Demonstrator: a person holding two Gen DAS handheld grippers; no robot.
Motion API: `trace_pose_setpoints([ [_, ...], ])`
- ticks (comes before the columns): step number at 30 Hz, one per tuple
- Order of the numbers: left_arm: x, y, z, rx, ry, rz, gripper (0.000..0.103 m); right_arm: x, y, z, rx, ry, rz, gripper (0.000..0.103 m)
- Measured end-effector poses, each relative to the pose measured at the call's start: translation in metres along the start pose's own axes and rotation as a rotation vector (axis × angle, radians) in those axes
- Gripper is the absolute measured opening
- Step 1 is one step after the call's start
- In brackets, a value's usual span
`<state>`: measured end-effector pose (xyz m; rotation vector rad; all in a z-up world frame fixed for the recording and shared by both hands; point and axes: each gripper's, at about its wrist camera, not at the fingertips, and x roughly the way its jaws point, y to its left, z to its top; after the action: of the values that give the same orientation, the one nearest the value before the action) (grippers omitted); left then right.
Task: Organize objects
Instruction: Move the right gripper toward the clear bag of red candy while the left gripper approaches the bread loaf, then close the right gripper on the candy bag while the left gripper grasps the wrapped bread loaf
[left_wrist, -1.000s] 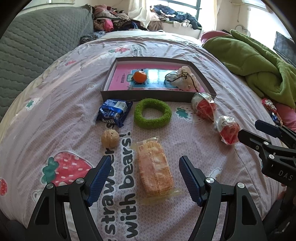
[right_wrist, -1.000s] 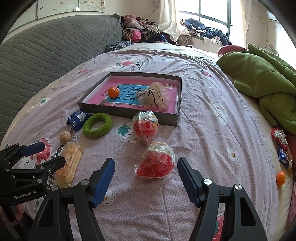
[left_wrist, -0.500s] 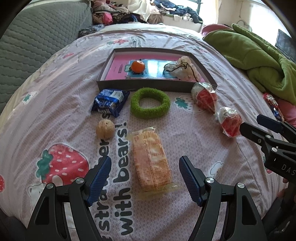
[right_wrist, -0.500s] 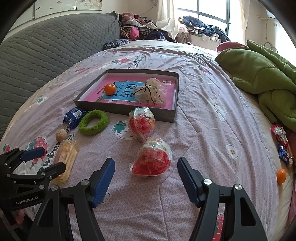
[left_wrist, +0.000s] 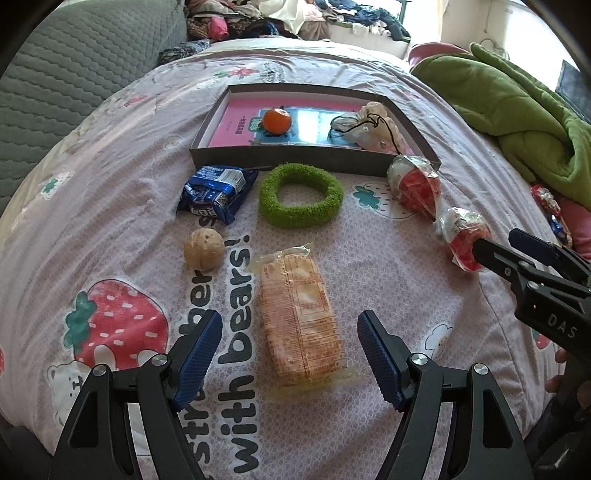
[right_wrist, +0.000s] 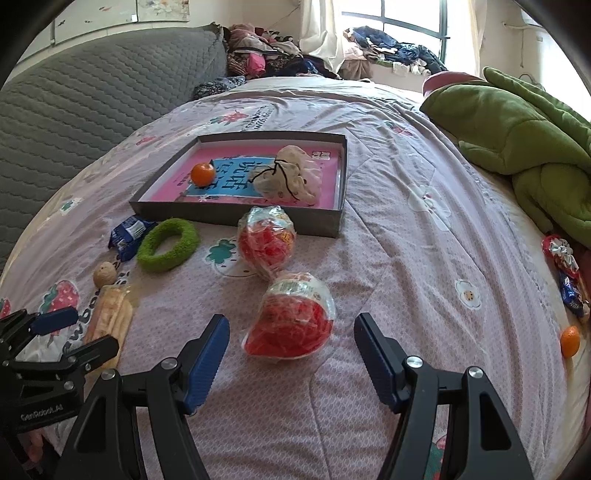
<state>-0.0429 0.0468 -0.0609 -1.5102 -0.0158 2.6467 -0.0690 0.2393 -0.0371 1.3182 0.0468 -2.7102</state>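
You are working over a bed covered in a pale pink sheet (left_wrist: 388, 258) printed with strawberries and bears, with a grey quilted headboard off to one side and a green blanket (right_wrist: 517, 122) bunched at the other. Your left gripper (left_wrist: 290, 354) is hanging with its jaws spread wide and holding nothing; a clear-wrapped biscuit pack (left_wrist: 299, 321) is lying lengthwise on the sheet between and just beyond its blue fingertips, not touching either. Your right gripper (right_wrist: 291, 352) is likewise spread and empty, with a near red snack bag (right_wrist: 291, 319) sitting just ahead of its jaws. Farther beyond both grippers, a shallow grey box (left_wrist: 258, 151) is already holding an orange (left_wrist: 276, 120) and a drawstring pouch (right_wrist: 288, 179). Outside its near wall, a green fuzzy ring (left_wrist: 300, 199), a blue packet (left_wrist: 216, 192), a walnut (left_wrist: 204, 249) and a second red snack bag (right_wrist: 266, 242) are waiting. To do this step well, you are probably best lowering each gripper until the jaws are straddling its item's narrow width, closing gently because the biscuits may crack and the crinkly film may slip, then carrying both forward into the box.
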Motion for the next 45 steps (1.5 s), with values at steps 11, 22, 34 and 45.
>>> trace_pose_setpoints([
  [11,0.011,0.002,0.004,-0.022,0.014,0.001,0.077,0.017,-0.004,0.005,0.026,0.007,-0.007,0.069],
  [22,0.024,0.010,0.010,-0.048,0.023,0.030,0.077,0.034,-0.006,0.008,0.036,0.026,-0.020,0.069],
  [34,0.037,0.013,0.013,-0.085,0.036,0.054,0.077,0.054,-0.012,0.009,0.072,0.054,-0.001,0.069],
  [45,0.039,0.015,0.012,-0.089,0.034,0.048,0.077,0.055,-0.008,0.005,0.063,0.071,0.018,0.061],
])
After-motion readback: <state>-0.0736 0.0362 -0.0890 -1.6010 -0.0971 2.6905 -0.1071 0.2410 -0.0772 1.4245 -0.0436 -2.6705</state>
